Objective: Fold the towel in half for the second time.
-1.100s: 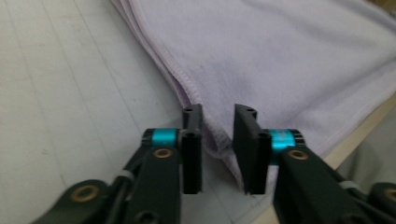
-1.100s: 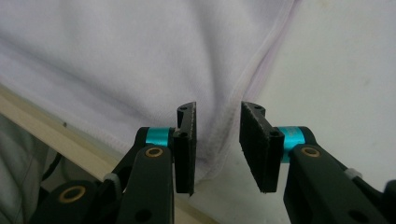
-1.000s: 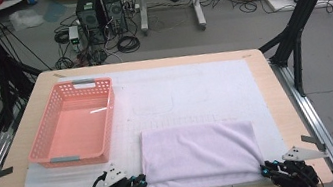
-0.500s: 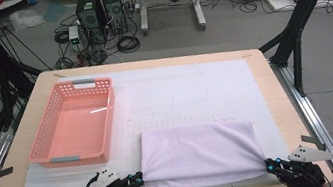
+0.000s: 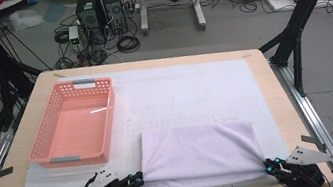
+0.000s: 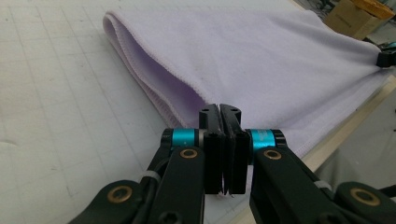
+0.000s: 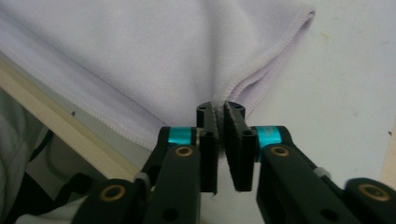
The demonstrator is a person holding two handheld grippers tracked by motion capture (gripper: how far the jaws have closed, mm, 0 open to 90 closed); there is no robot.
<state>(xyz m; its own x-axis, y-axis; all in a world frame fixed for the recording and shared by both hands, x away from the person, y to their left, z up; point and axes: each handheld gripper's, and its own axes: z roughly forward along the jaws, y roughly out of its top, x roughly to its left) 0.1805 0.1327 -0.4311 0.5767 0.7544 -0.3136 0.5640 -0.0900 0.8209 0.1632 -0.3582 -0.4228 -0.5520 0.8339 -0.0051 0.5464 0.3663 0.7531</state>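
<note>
A folded lavender towel [image 5: 199,154] lies flat on the white mat near the table's front edge. My left gripper [image 5: 140,178] is at the towel's near left corner. In the left gripper view my left gripper [image 6: 219,109] has its jaws pressed together on the edge of the towel [image 6: 261,60]. My right gripper [image 5: 268,164] is at the near right corner. In the right gripper view my right gripper [image 7: 219,108] has just been opening a little. A thin wedge shows between its jaws, and the corner of the towel [image 7: 140,56] is still pinched at the tips.
A pink plastic basket [image 5: 73,123] stands at the left of the table with nothing in it. The white mat [image 5: 194,89] stretches bare behind the towel. The wooden front edge [image 7: 60,126] runs just under both grippers. Black frame legs [image 5: 292,38] stand at the right.
</note>
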